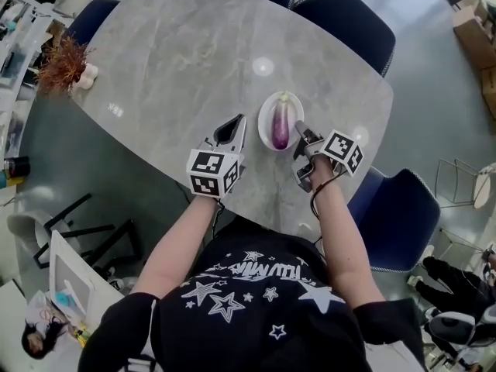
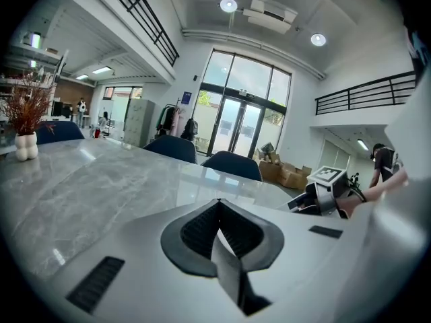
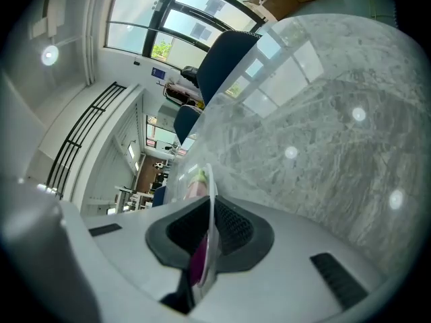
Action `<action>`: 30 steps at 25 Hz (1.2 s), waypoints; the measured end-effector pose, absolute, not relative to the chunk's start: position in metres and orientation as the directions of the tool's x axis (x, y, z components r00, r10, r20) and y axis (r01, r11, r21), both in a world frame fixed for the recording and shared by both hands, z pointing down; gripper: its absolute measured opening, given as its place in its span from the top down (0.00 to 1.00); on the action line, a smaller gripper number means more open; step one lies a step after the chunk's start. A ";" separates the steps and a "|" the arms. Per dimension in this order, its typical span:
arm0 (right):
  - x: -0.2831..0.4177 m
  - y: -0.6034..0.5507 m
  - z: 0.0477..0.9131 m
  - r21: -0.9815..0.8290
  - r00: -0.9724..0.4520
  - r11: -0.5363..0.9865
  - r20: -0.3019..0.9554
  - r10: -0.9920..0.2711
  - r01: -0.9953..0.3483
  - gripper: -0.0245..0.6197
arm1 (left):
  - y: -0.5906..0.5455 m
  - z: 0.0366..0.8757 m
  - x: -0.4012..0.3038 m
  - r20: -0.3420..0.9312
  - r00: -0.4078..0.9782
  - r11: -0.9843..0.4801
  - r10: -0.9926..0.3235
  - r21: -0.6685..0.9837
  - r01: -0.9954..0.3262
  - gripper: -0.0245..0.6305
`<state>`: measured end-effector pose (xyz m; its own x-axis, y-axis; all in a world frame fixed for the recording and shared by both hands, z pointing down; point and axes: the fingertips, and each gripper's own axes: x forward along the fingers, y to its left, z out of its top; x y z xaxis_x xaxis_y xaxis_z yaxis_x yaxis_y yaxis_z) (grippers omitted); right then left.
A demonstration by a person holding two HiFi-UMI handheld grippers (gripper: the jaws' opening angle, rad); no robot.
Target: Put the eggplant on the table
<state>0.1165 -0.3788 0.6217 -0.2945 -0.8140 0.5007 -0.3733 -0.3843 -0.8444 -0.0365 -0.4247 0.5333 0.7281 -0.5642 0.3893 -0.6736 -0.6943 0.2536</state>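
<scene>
Head view: a white plate (image 1: pixel 264 119) sits on the grey marble table (image 1: pixel 170 53), toward its near right side, and the eggplant (image 1: pixel 280 127) lies lengthwise in it, stem end far. The right gripper (image 1: pixel 301 132) meets the plate's right rim. The left gripper (image 1: pixel 232 126) is just left of the plate and not touching it. A dried plant in a vase (image 1: pixel 63 65) stands well apart at the far left.

Left gripper view: the 2 jaws are pressed together with nothing between them, and bare tabletop lies ahead.

Right gripper view: the jaws are clamped on the plate's thin rim (image 3: pixel 213 180). The purple eggplant (image 3: pixel 197 260) lies just inside that rim, on the left of the pinch.

The likely risks come from this 1 narrow grip. If the plate is lifted or tipped by its rim, it could twist or slip out of the jaws. A steep tilt could send the round eggplant rolling across the smooth marble toward the near edge. The idle left gripper is close enough to steady either.
</scene>
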 end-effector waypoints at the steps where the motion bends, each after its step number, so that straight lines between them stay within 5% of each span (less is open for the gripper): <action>1: 0.116 -0.379 0.623 -0.841 -0.294 -0.386 0.505 -0.811 -0.380 0.93 | -0.425 0.535 -0.036 0.392 0.728 -0.693 -0.562 0.257 -0.674 0.95; 30: 0.120 -0.374 0.644 -0.660 -0.213 -0.422 0.661 -0.719 -0.622 0.92 | -0.420 0.544 -0.043 0.414 0.718 -0.686 -0.559 0.255 -0.681 0.95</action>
<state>0.1205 -0.3742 0.6439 -0.2134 -0.7194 0.6610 -0.6217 -0.4219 -0.6599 -0.0430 -0.4201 0.5444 0.7183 -0.5590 0.4142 -0.6812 -0.6862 0.2553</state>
